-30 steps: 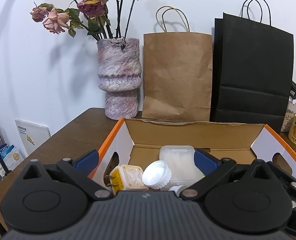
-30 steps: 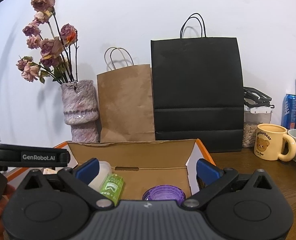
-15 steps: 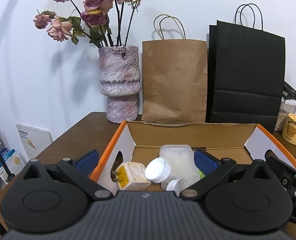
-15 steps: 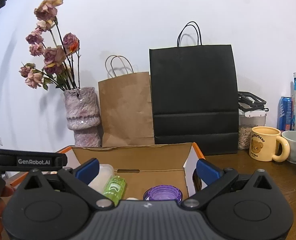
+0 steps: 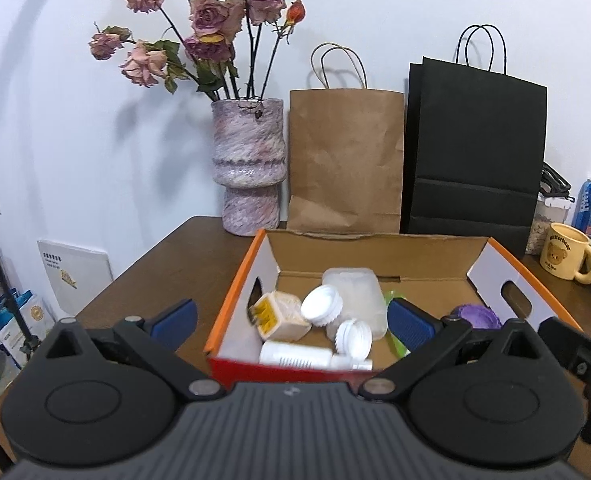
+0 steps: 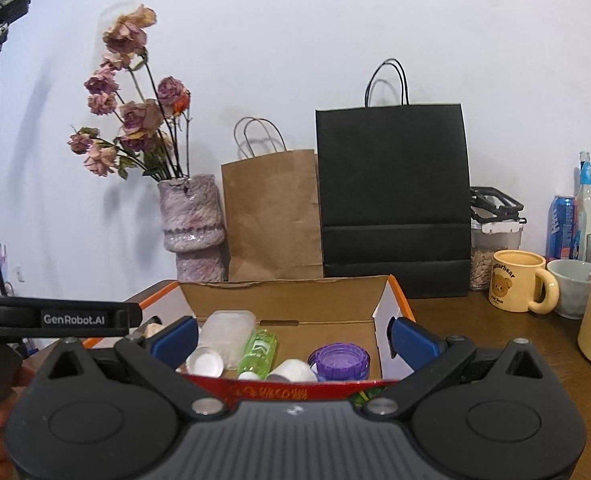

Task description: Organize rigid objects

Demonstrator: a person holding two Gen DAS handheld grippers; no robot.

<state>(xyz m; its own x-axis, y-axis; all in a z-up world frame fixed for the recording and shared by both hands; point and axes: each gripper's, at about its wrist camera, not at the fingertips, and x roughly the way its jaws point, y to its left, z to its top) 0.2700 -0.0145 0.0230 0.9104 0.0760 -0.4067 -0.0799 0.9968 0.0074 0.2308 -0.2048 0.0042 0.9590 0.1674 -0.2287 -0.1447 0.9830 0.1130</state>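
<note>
An open cardboard box (image 5: 375,254) with orange edges sits on the wooden table; it also shows in the right wrist view (image 6: 295,296). It holds a yellow-labelled block (image 5: 281,316), white caps (image 5: 321,306), a white bottle (image 5: 295,354), a clear plastic tub (image 5: 355,292), a green bottle (image 6: 257,350) and a purple lid (image 6: 339,360). My left gripper (image 5: 291,318) is open and empty, just before the box's near wall. My right gripper (image 6: 293,336) is open and empty, also at the near wall.
A stone vase with dried roses (image 5: 249,168), a brown paper bag (image 5: 345,160) and a black paper bag (image 5: 475,156) stand behind the box. A yellow bear mug (image 6: 519,286), a grey cup (image 6: 571,286), cans and bottles stand to the right.
Both grippers have pulled back and risen from the box; its red near wall and more of its contents now show. Both stay open and empty.
</note>
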